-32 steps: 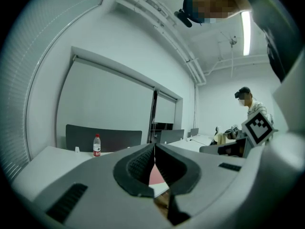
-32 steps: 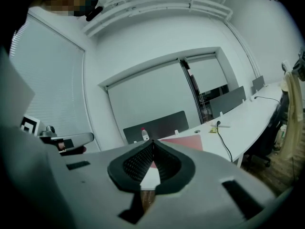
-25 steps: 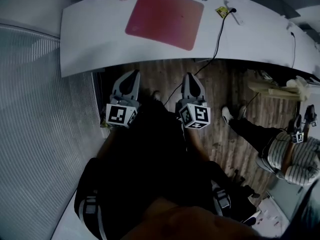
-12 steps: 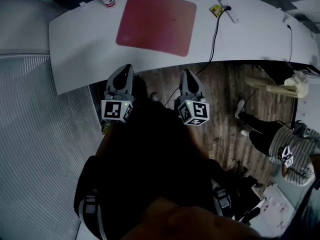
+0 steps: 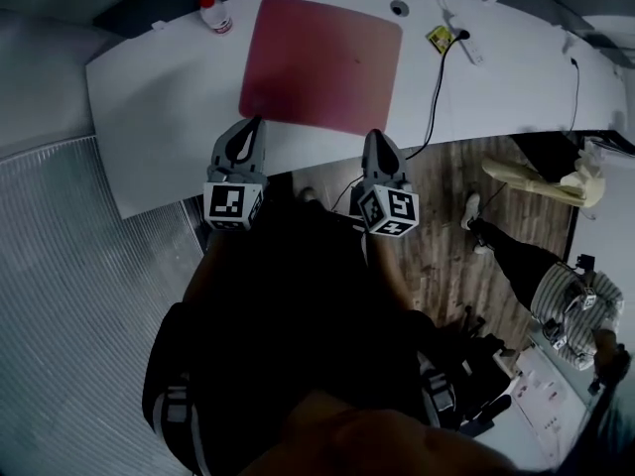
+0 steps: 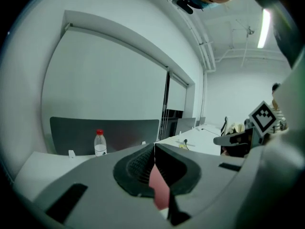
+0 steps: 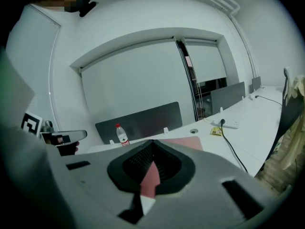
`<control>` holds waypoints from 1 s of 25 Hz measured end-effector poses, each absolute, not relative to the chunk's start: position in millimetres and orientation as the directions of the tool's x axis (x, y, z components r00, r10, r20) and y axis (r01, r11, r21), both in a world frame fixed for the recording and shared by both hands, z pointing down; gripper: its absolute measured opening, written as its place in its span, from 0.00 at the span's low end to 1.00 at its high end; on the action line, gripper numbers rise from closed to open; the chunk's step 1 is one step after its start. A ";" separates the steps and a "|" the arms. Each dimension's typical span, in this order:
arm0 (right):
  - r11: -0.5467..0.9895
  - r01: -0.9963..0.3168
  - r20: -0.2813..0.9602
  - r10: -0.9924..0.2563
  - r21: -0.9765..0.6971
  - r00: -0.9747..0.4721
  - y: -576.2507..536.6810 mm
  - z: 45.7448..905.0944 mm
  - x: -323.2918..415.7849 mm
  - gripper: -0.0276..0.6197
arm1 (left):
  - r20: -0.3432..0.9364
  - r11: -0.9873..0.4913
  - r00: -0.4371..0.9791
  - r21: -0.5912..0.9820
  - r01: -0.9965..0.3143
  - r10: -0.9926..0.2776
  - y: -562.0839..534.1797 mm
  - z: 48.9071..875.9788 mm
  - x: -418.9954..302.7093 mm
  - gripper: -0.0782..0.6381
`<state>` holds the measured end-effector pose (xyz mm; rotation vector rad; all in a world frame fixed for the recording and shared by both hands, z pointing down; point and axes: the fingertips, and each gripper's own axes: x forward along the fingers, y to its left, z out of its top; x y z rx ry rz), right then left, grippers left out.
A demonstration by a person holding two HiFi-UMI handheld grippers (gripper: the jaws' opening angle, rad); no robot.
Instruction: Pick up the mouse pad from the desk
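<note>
White desk carries the red mouse pad lying flat, its near edge close to the desk's front rim, with a bottle beyond its far left corner and a cable near its right edge. Left gripper and right gripper hover at the pad's two near corners, each with jaws pressed together and nothing between them. Judgement: approach stage; the jaws must part before contact, and because the pad lies flush, one jaw should slide under a near corner, keeping clear of the cable.
</note>
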<state>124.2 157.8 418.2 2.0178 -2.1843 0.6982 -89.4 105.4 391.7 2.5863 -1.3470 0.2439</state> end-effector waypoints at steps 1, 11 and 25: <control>0.017 -0.966 0.379 -0.918 -0.258 -0.118 148.6 422.0 122.5 0.05 | 0.260 -0.559 0.567 0.112 -0.822 -0.782 94.6 397.5 -94.9 0.12; -0.059 -0.978 0.461 -0.887 -0.198 -0.039 83.8 448.1 138.0 0.05 | 0.336 -0.553 0.567 0.149 -0.820 -0.752 16.8 434.0 -122.3 0.12; -0.043 -0.979 0.671 -0.735 -0.198 -0.103 19.5 568.5 211.9 0.36 | 0.568 -0.544 0.588 0.271 -0.794 -0.576 -35.3 559.8 -87.6 0.44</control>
